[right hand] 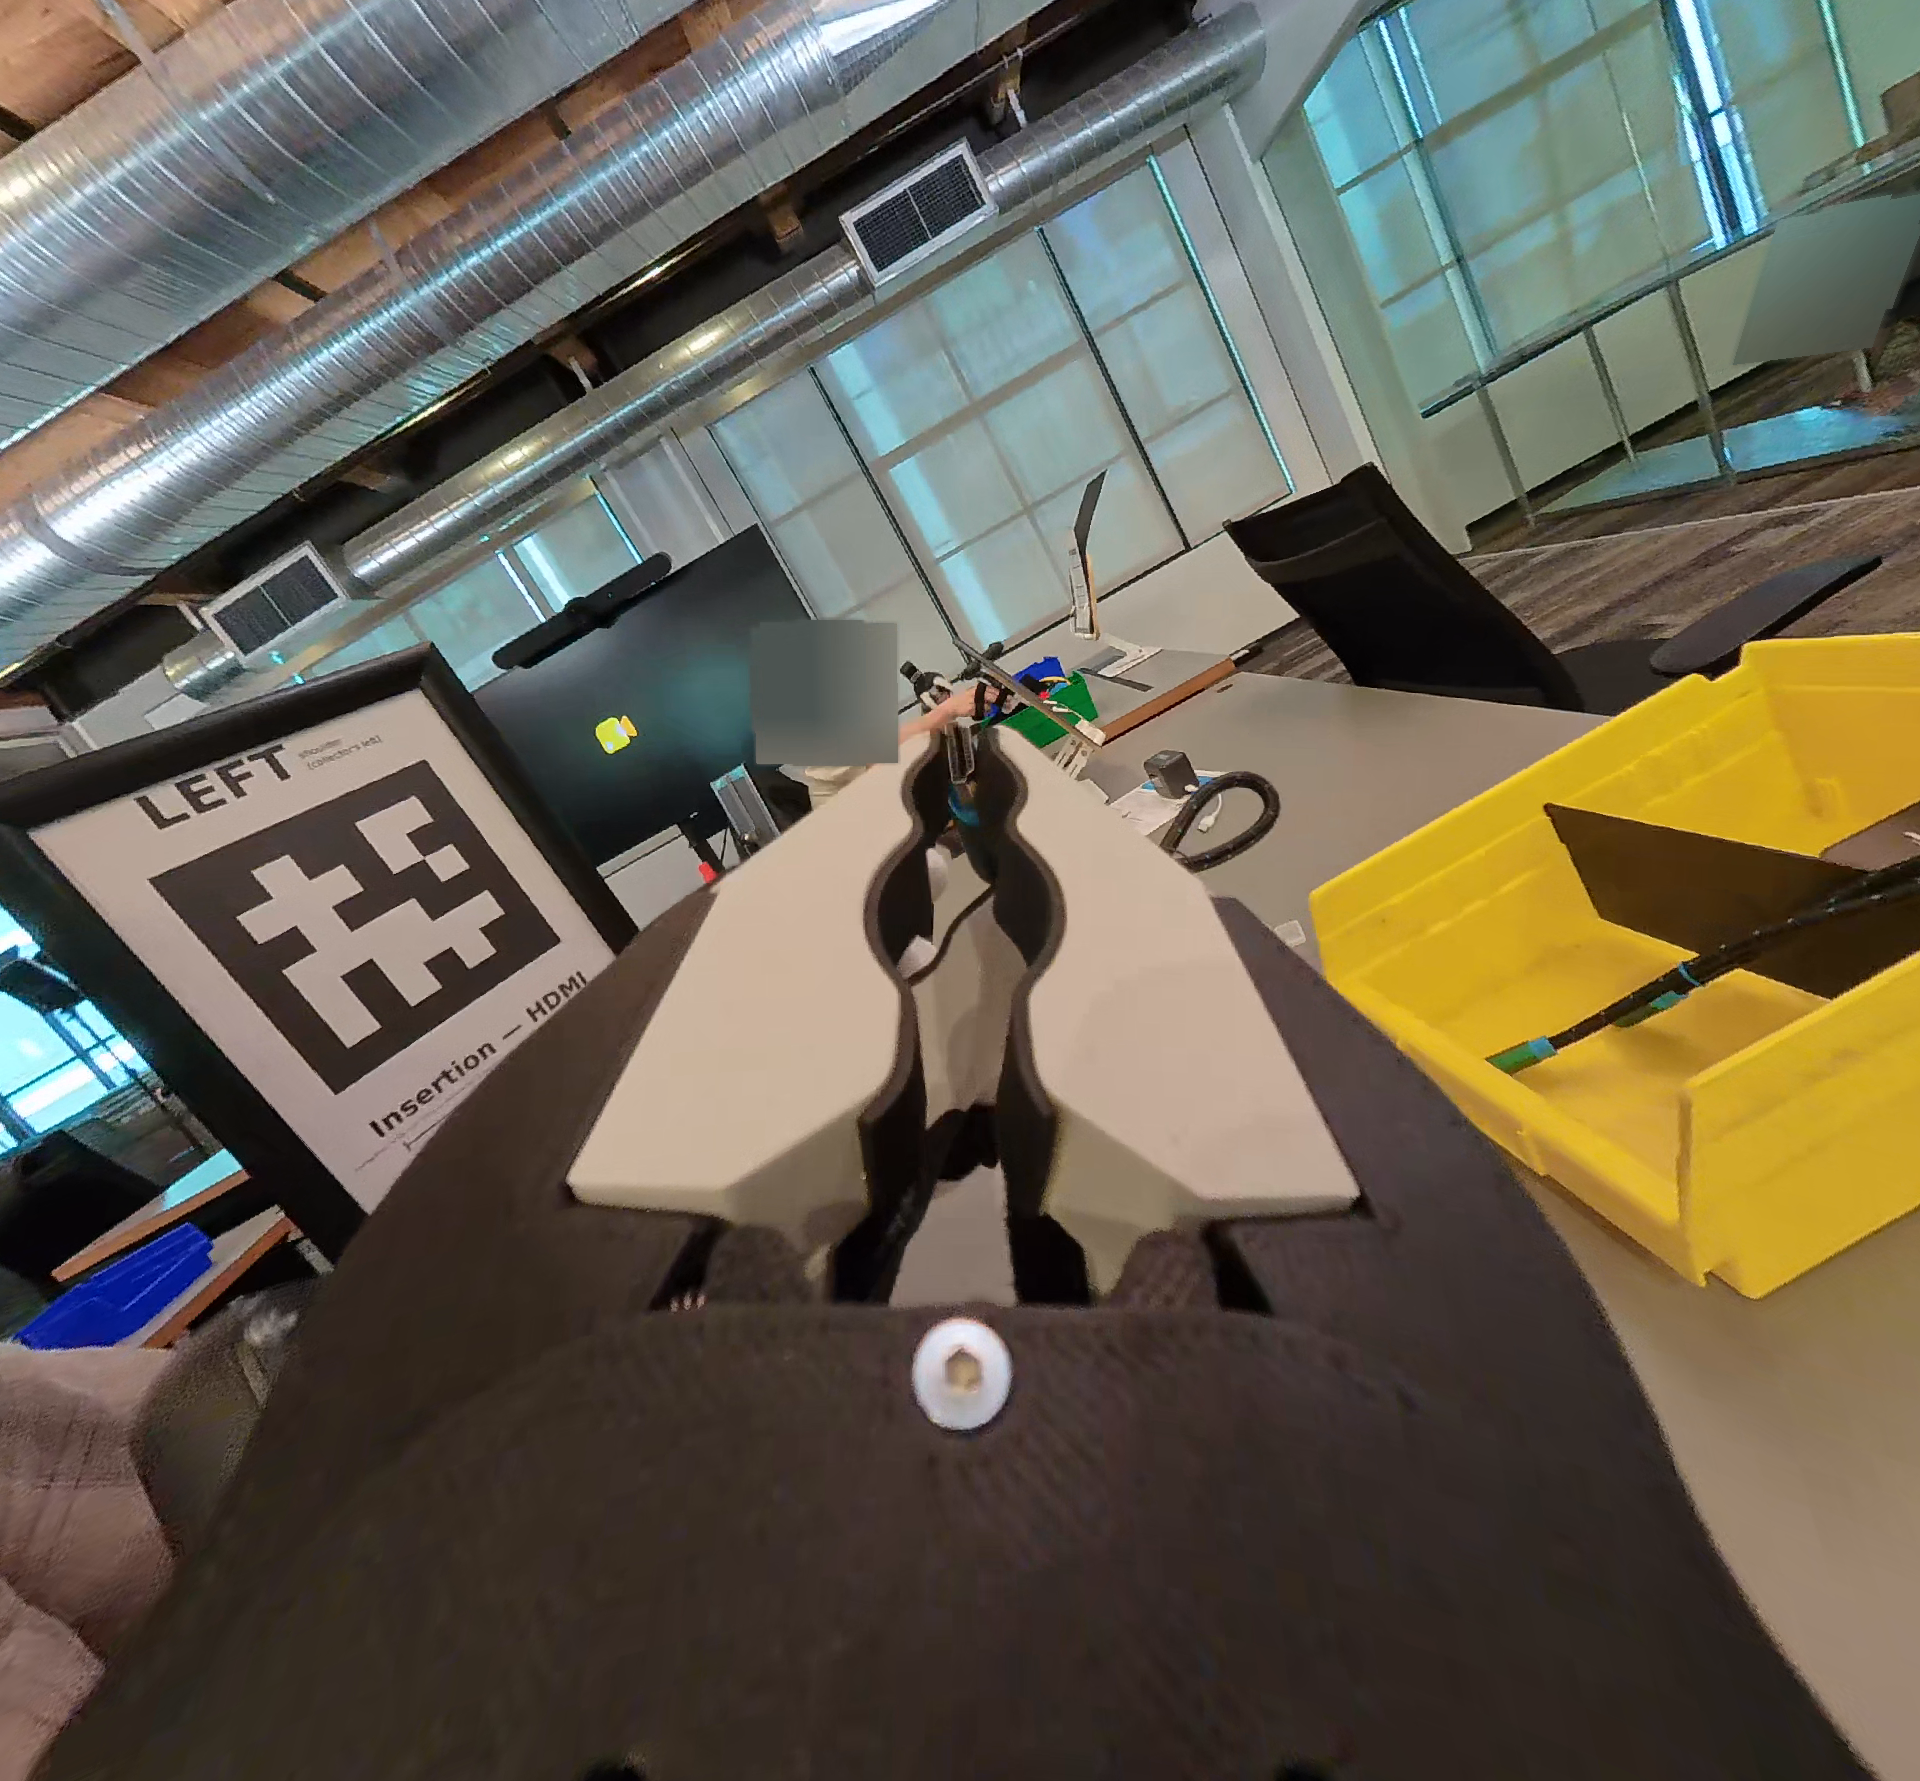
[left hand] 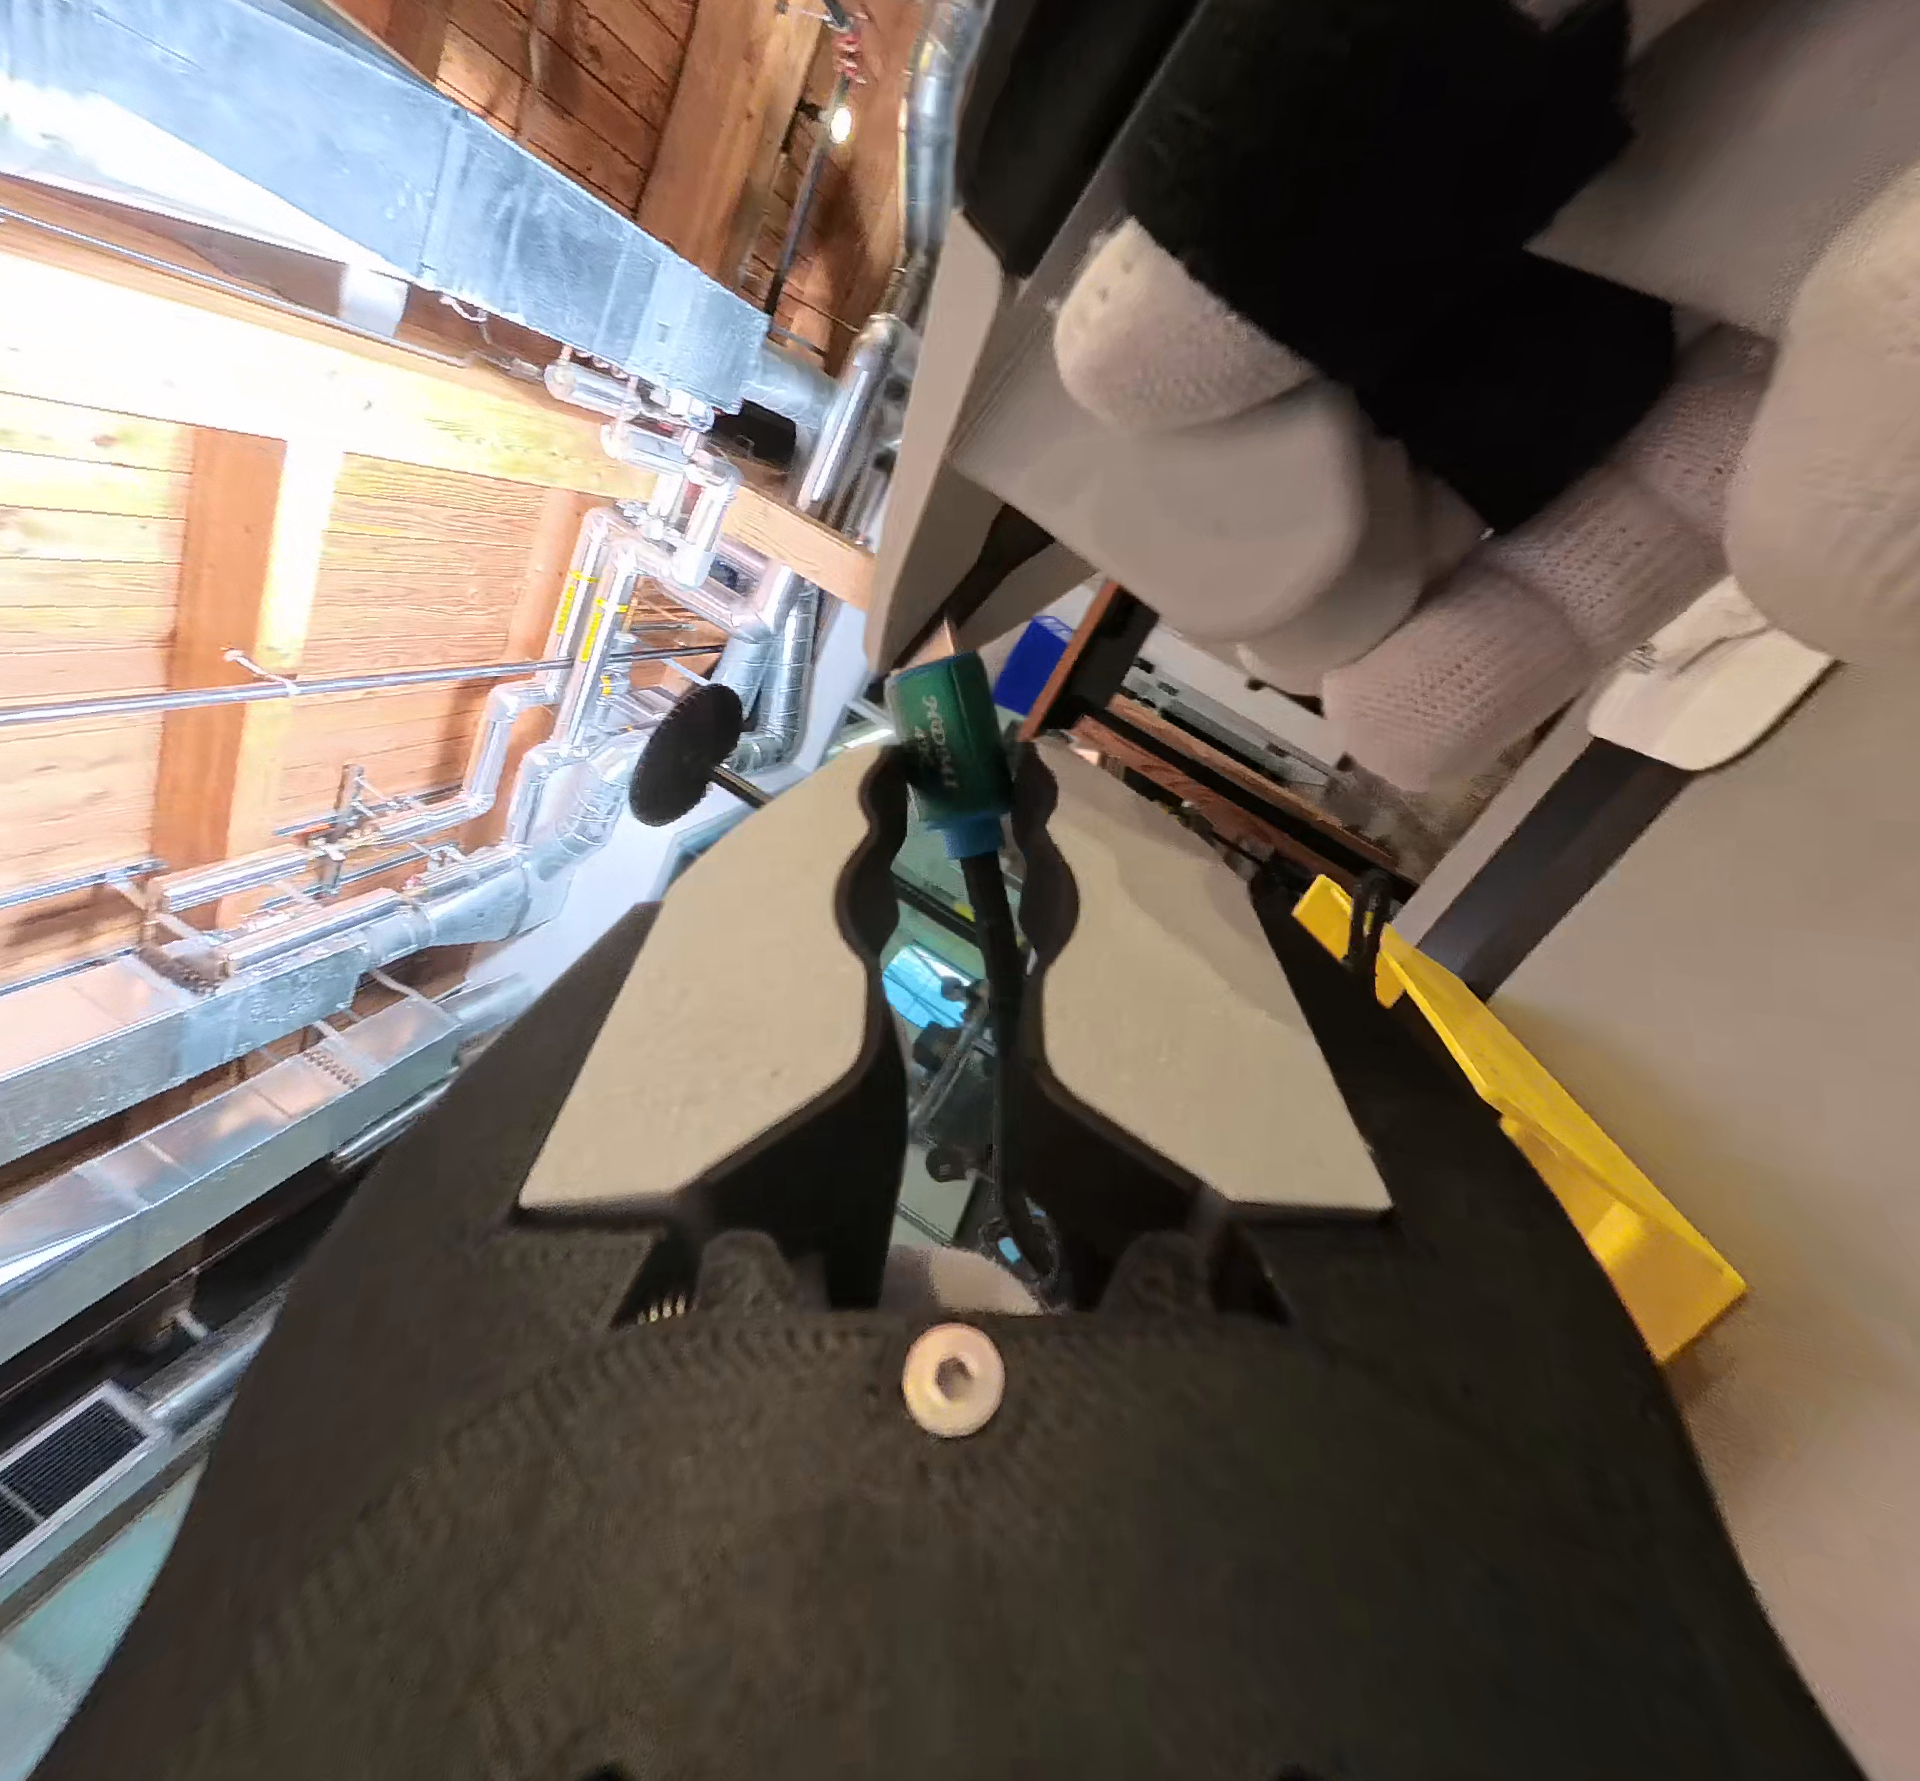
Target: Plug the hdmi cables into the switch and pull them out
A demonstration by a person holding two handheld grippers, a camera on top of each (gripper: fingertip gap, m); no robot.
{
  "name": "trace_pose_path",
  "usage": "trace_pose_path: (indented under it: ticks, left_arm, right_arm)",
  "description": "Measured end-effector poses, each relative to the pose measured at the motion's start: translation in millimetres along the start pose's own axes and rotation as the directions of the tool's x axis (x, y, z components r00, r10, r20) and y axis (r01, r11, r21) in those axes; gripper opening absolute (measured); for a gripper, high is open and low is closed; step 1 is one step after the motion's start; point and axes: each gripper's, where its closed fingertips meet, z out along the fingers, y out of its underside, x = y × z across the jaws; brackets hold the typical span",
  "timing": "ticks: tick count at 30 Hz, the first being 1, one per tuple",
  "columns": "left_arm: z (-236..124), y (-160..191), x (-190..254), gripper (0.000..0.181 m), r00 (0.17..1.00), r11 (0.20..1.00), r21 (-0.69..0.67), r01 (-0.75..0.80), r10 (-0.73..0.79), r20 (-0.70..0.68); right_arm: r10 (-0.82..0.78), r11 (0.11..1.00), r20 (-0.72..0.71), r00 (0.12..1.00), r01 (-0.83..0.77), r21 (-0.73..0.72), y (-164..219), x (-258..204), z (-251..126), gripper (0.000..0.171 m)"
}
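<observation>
The left gripper [left hand: 954,775] has its fingers [left hand: 758,983] nearly together, clamped near the tips on a green HDMI plug [left hand: 948,729]. The plug's long axis runs along the fingers, its head pointing away past the tips, and its black cable [left hand: 1000,962] trails back toward the camera through the gap. This view is rolled on its side, tilted up toward the ceiling. Just beyond the plug, at upper right, a gloved hand [left hand: 1299,505] wraps a grey and black body; what that is I cannot tell. The right gripper [right hand: 964,775] also has its fingers [right hand: 769,1014] drawn close, pinching a thin dark plug [right hand: 958,763] at the tips, pointing away, with a blue collar and cable behind it. On the grey desk [right hand: 1351,755] at right sits a yellow bin [right hand: 1621,1139] holding a black cable with green and blue bands [right hand: 1600,1027]. At left stands a framed marker sign [right hand: 312,910]. Farther off are a dark monitor [right hand: 644,723], a black chair [right hand: 1403,588], windows [right hand: 1039,412] and silver ducts [right hand: 416,100] under a timber ceiling.
</observation>
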Motion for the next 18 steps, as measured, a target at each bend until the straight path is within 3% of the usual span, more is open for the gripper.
trace_pose_path:
  ticks: [3,4,6,9,10,11,12,14,15,16,18]
  left_arm:
    - [1,3,1,0.02,0.997,1.0,-0.006,0.014,-0.015,-0.077]
    - [2,5,2,0.019,0.994,0.999,-0.02,0.027,-0.029,-0.108]
    - [2,9,2,0.02,0.986,0.998,-0.043,0.046,-0.052,-0.161]
    - [2,17,6,0.019,0.958,0.991,-0.106,0.084,-0.11,-0.264]
    - [1,19,6,0.019,0.948,0.989,-0.124,0.081,-0.115,-0.296]
    - [-1,21,7,0.019,0.932,0.985,-0.146,0.091,-0.136,-0.336]
    - [-3,22,9,0.019,0.912,0.98,-0.173,0.099,-0.159,-0.378]
    - [-8,26,13,0.018,0.888,0.977,-0.208,0.047,-0.136,-0.44]
    - [-11,26,14,0.018,0.879,0.976,-0.216,0.021,-0.121,-0.461]
    - [-14,25,17,0.018,0.863,0.974,-0.226,0.009,-0.122,-0.49]
    - [-22,23,24,0.018,0.829,0.971,-0.241,-0.012,-0.125,-0.544]
  right_arm:
    - [-0.045,0.998,0.001,0.999,0.045,-0.045,0,4,1,0.003]
    - [-0.083,0.994,0.005,0.997,0.083,-0.064,1,4,1,0.01]
    - [-0.227,0.968,-0.002,0.974,0.226,-0.109,2,5,1,0.014]
    - [-0.602,0.786,-0.04,0.797,0.584,-0.204,-1,7,-4,0.016]
    - [-0.73,0.666,-0.03,0.683,0.701,-0.255,0,6,-6,0.016]
    - [-0.856,0.491,0.005,0.518,0.814,-0.312,3,6,-8,0.016]
    - [-0.953,0.253,0.064,0.297,0.893,-0.371,8,8,-11,0.016]
    - [-0.973,-0.23,0.125,-0.195,0.873,-0.429,6,13,-17,0.015]
    - [-0.916,-0.4,0.186,-0.355,0.8,-0.447,11,17,-19,0.014]
    - [-0.864,-0.502,0.229,-0.448,0.735,-0.456,15,21,-19,0.018]
    - [-0.817,-0.573,0.236,-0.525,0.699,-0.428,23,21,-14,0.024]
